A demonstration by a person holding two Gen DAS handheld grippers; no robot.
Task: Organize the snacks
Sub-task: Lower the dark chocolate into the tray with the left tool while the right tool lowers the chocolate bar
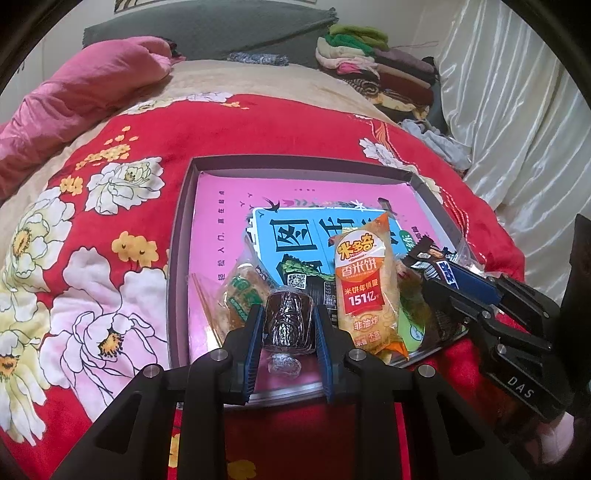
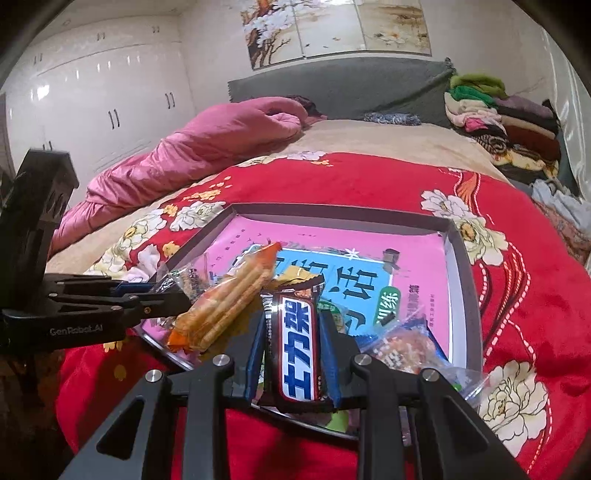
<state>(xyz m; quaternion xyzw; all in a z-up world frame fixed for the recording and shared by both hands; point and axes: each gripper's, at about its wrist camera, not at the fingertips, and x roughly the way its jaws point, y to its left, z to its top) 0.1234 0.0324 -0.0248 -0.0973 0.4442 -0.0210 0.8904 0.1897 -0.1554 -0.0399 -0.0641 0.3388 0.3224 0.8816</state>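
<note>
Tools are both seen clenched over the tray's (image 1: 177, 258) near edge on the bed, the left tool (image 1: 289, 325) on a dark wrapped cake (image 1: 290, 319), the right tool (image 2: 295, 343) on a "士力架" bar (image 2: 297, 347), while a "米多奇 香米饼" pack (image 1: 364, 288) and other snacks already lie inside, sorting judged partly done.

Bed: I am looking over a red floral blanket (image 1: 110, 229) covering it.
Headboard: a grey headboard (image 2: 332, 92) is standing behind.
Wall: flower panels (image 2: 332, 29) are hanging above.
Left: white wardrobe doors (image 2: 92, 92) are gleaming.
Right: folded clothes (image 2: 498, 118) are piling up, beside what is possibly a pale curtain (image 1: 517, 110).
</note>
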